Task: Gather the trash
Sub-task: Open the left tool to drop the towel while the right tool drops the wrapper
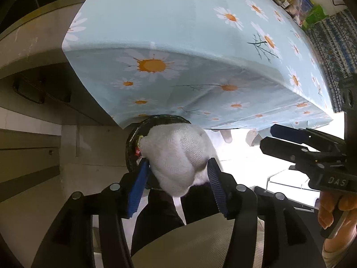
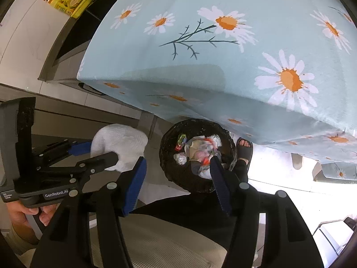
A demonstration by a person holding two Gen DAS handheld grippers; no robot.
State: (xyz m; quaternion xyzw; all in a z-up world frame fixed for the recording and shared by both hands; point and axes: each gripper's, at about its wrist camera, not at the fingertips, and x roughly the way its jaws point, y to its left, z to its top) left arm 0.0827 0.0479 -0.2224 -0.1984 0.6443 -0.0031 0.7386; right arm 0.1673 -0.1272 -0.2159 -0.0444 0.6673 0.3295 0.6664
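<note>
One daisy-print tablecloth point(image 2: 223, 51) fills the upper frame; one black bin point(image 2: 169, 167) sits on the floor at its edge, already holding several wrappers. One white crumpled wad point(image 1: 178, 156) lies between the left gripper point(image 1: 178, 172) pads, jaws part-open, grip uncertain. It hangs beside the bin, so shift over the mouth before releasing. Right gripper point(image 2: 178, 172): part-open, empty, above the bin.

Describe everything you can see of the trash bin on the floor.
The trash bin is round, open-topped and lined with a glossy black bag. It stands upright on the floor beside the daisy-clothed table, next to a sandalled foot. Inside lie crumpled wrappers and clear plastic. Nothing visibly grips it; the white wad sits left of it.
</note>
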